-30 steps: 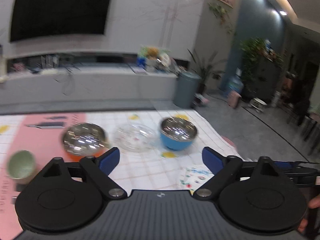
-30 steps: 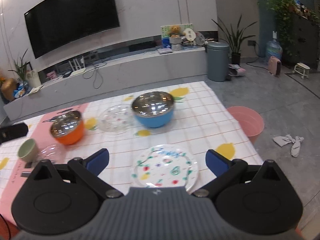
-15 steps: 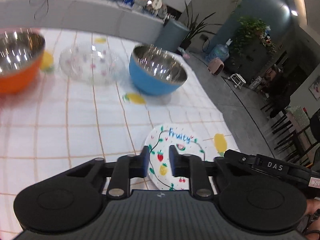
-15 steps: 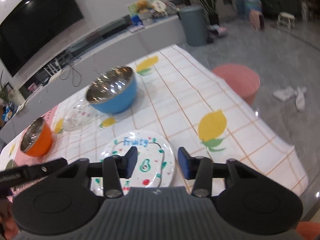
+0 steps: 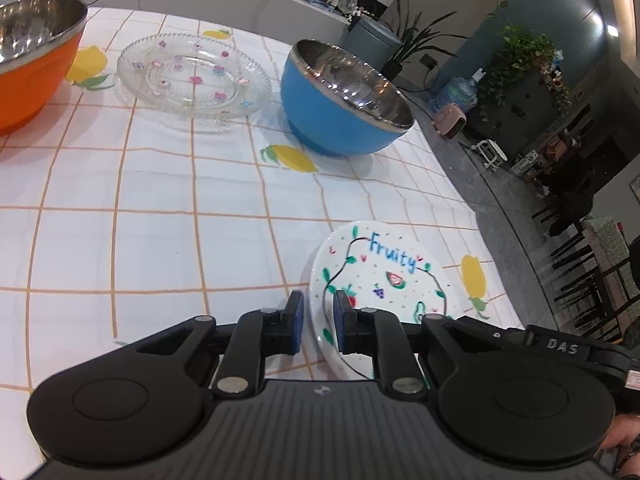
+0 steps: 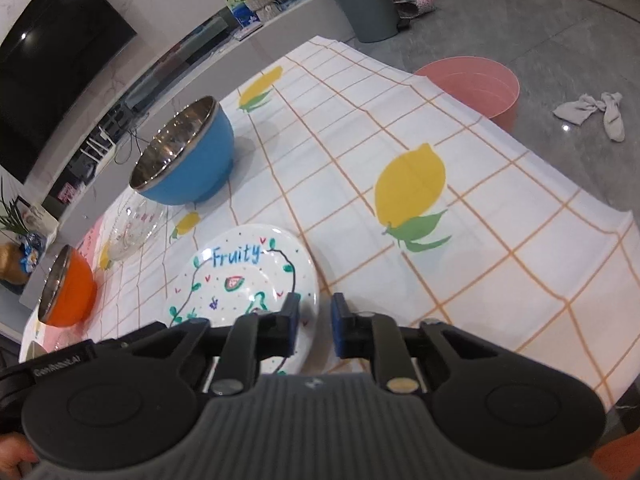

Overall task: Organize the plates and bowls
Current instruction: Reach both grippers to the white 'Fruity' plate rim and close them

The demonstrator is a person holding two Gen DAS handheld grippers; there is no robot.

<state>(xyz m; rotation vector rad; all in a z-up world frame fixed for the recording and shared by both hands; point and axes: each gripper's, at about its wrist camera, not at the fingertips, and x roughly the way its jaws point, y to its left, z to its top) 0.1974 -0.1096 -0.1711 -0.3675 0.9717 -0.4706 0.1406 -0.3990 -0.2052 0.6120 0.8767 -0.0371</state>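
Observation:
A white "Fruity" plate [image 5: 384, 276] lies near the table's front right; it also shows in the right wrist view [image 6: 240, 276]. My left gripper [image 5: 318, 320] sits low at the plate's left rim, jaws narrowed to a small gap astride the rim. My right gripper [image 6: 314, 322] is at the plate's right rim, jaws likewise narrow, the rim between them. Whether either pinches the rim I cannot tell. A blue steel-lined bowl [image 5: 344, 100], a clear glass plate [image 5: 192, 80] and an orange bowl [image 5: 28, 60] stand farther back.
The table has a white checked cloth with lemon prints [image 6: 412, 184]. Its right edge [image 6: 560, 184] drops to the floor, where a pink tub [image 6: 472, 88] stands. A grey bin [image 6: 360, 0] stands beyond the table.
Both grippers went from wide open to nearly shut and dropped toward the Fruity plate, one at each side of its rim. The cameras tilted down to the table.

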